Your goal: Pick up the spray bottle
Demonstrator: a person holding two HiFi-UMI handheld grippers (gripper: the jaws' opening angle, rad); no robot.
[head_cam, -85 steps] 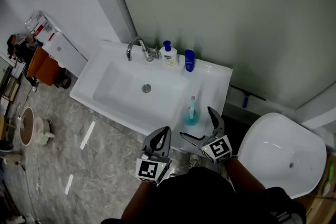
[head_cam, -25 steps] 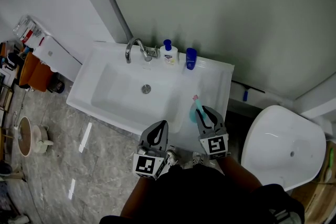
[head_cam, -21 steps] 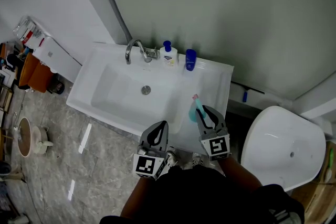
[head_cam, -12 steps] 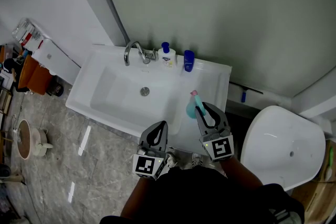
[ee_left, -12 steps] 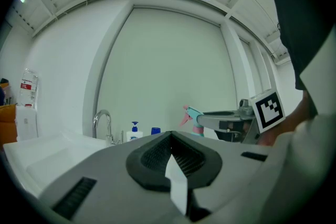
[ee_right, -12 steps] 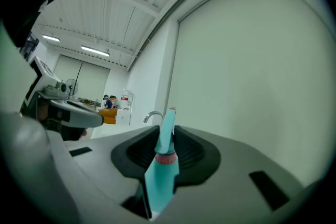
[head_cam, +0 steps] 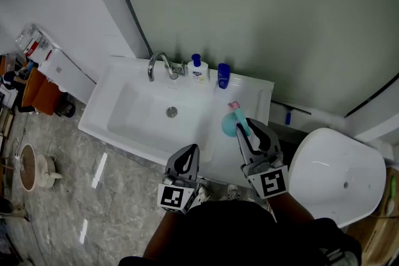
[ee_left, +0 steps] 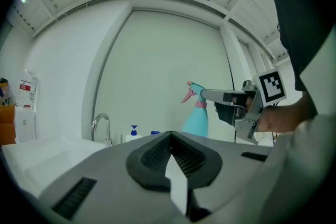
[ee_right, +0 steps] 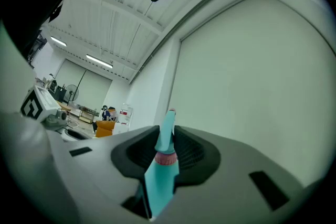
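Observation:
The teal spray bottle [head_cam: 229, 124] with a pink collar and nozzle hangs above the sink's right rim. My right gripper [head_cam: 244, 127] is shut on its neck. In the right gripper view the bottle [ee_right: 160, 178] stands upright between the dark pads, its trigger head poking up past them. In the left gripper view the bottle [ee_left: 196, 119] hangs at mid height, gripped from the right by the right gripper [ee_left: 211, 96]. My left gripper [head_cam: 187, 161] stays low by the sink's front edge, shut, with nothing in it [ee_left: 171, 151].
The white sink [head_cam: 124, 103] has a chrome faucet [head_cam: 159, 65] at the back. A white pump bottle [head_cam: 197, 69] and a blue cup [head_cam: 223, 75] stand on the rear ledge against the green wall. A white toilet [head_cam: 336, 177] is to the right.
My right gripper has lifted the spray bottle up off the sink counter. The left gripper has stayed where it was.

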